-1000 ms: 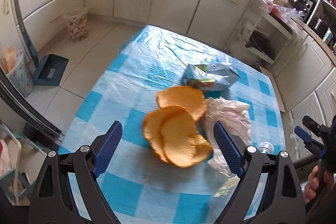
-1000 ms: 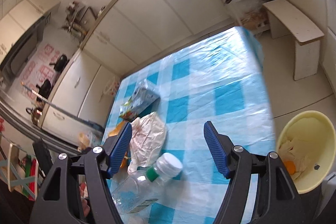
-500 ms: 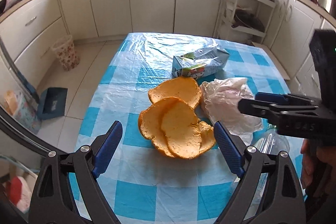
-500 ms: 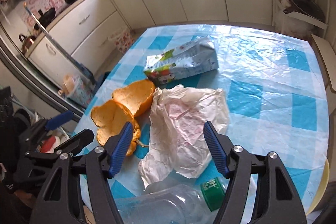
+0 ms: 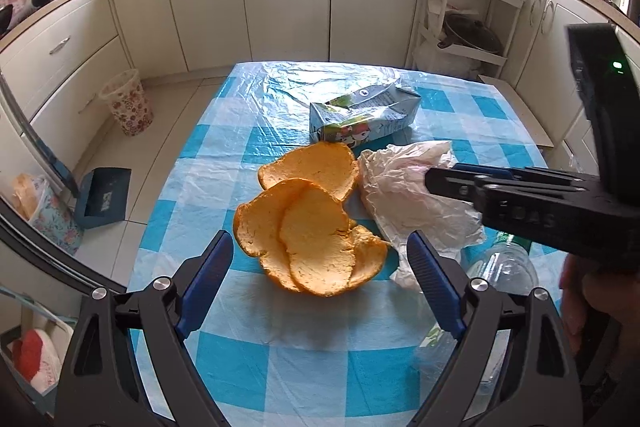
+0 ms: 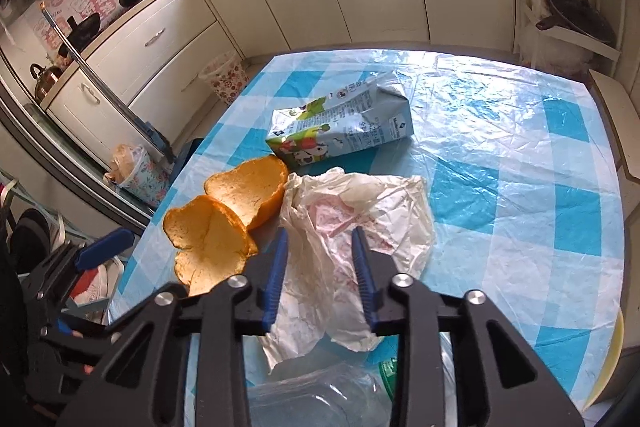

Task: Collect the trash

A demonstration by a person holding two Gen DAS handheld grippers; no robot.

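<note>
On the blue-and-white checked table [image 5: 280,367] lie orange peels [image 5: 312,227] [image 6: 224,227], a crumpled white wrapper [image 5: 400,187] [image 6: 360,195], a flattened milk carton [image 5: 364,119] [image 6: 340,127] and a clear plastic bottle [image 5: 500,267] [image 6: 320,399]. My left gripper [image 5: 320,243] hangs open just above the near side of the peels, one finger to each side. My right gripper [image 6: 320,239] is lowered onto the wrapper, its jaws closing with a ridge of the paper between them. In the left wrist view the right gripper [image 5: 432,179] reaches in from the right.
A floral waste basket [image 5: 128,103] and a blue dustpan [image 5: 102,197] sit on the floor left of the table. A yellow basin [image 6: 612,359] shows past the table's right edge. Kitchen cabinets surround the table, and an open shelf rack stands at the back right.
My right gripper swung from the bottle side over to the wrapper, came down onto it and narrowed its jaws. The left gripper rolled level and edged closer to the peels, still open.
</note>
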